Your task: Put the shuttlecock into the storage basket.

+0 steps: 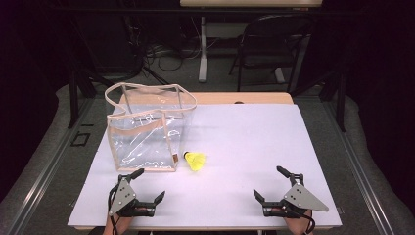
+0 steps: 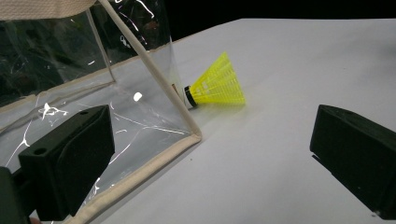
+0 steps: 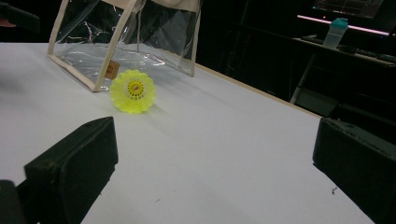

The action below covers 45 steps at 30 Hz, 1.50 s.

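A yellow shuttlecock [image 1: 195, 160] lies on its side on the white table sheet [image 1: 244, 142], its black-ringed cork end next to the corner of a clear plastic bag [image 1: 147, 129] with beige trim. The bag stands upright and open at the top. My left gripper [image 1: 149, 185] is open near the table's front edge, just in front of the bag's near corner. My right gripper [image 1: 271, 183] is open at the front right, well away from the shuttlecock. The left gripper view shows the shuttlecock [image 2: 217, 86] beside the bag [image 2: 93, 107]. In the right gripper view the shuttlecock [image 3: 133, 91] faces me skirt-on.
A dark folding chair [image 1: 274, 46] and a table leg [image 1: 202, 49] stand beyond the table's far edge. A bottle [image 3: 335, 32] sits on a far desk in the right gripper view. Bare sheet stretches between and right of the grippers.
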Motion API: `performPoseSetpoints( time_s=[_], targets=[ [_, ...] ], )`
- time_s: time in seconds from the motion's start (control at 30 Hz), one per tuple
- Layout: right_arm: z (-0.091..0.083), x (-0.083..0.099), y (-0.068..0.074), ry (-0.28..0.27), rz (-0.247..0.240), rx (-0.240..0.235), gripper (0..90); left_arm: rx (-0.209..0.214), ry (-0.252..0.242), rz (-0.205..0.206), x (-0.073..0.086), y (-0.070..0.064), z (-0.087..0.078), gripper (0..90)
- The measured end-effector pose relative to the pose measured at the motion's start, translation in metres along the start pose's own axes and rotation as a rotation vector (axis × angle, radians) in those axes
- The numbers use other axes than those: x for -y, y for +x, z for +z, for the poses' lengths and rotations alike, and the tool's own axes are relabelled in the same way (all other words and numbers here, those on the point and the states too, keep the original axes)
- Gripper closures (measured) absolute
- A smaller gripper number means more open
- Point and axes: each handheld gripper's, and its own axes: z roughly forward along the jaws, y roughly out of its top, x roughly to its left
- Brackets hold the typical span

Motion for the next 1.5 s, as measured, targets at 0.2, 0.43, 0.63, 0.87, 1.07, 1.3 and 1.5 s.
performPoseSetpoints(
  time_s=[0.2,0.43,0.63,0.87,1.07,1.3,1.5],
  targets=[
    [0.001,0.000,0.000,0.007,0.005,-0.010,0.0,0.000,0.004,0.003,0.000,0.000,0.000,0.0],
    [0.003,0.000,0.001,0.019,0.004,-0.006,0.0,0.007,0.004,0.003,0.000,-0.001,0.001,0.0],
    [0.010,-0.003,0.005,0.067,0.013,-0.017,0.0,0.013,0.002,-0.002,0.001,-0.001,0.001,0.0],
    [0.017,-0.005,0.008,0.106,0.008,-0.034,0.0,0.014,0.002,-0.004,0.001,0.000,0.002,0.0],
    [0.025,-0.005,0.008,0.134,0.001,-0.056,0.0,0.014,0.005,-0.003,0.001,0.000,0.001,0.0],
    [0.038,-0.007,0.007,0.157,-0.012,-0.085,0.0,0.015,0.010,-0.003,0.001,0.000,0.002,0.0],
    [0.050,-0.010,0.009,0.171,-0.023,-0.113,0.0,0.016,0.009,-0.001,0.001,0.001,0.002,0.0]
  ],
)
